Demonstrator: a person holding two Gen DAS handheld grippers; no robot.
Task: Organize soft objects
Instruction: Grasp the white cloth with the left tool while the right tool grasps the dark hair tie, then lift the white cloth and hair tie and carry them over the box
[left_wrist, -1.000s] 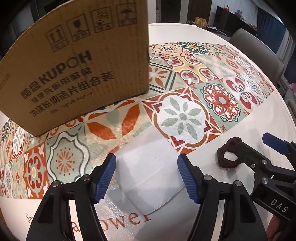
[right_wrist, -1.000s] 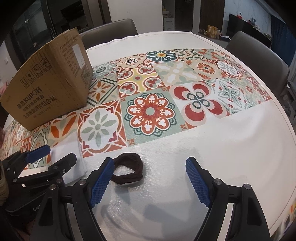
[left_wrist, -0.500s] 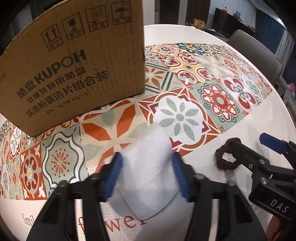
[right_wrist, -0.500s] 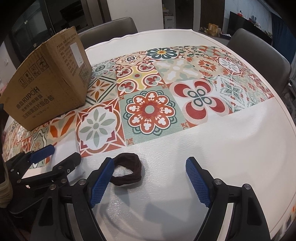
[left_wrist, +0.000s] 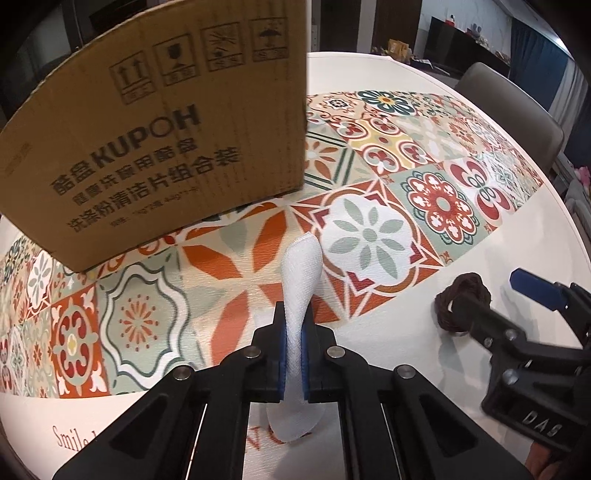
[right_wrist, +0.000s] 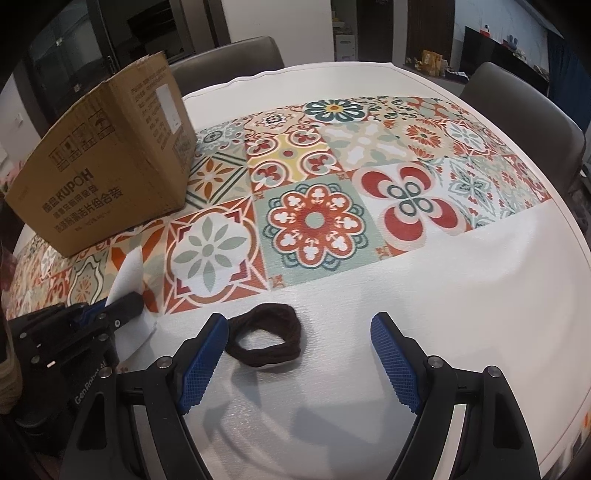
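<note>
White woven cloth (left_wrist: 300, 280): 1 piece, light, limp, pinched mid-fold by left gripper (left_wrist: 293, 363). Brown band (right_wrist: 264, 338): soft, stretchy; right gripper (right_wrist: 297, 363) spread above it, empty.

On the table (right_wrist: 461, 295), the cardboard box (right_wrist: 110, 162) stands at ten o'clock in the right wrist view, with two chairs (right_wrist: 229, 59) behind the far edge at twelve and two o'clock. The hair tie (right_wrist: 264, 339) lies near the front between the spread fingers of the right gripper (right_wrist: 299, 363), just beside the nine o'clock finger. The left gripper (left_wrist: 293, 363) sits at nine o'clock of the hair tie, pinching the cloth (left_wrist: 301, 280), which stands up between its jaws in front of the box.
</note>
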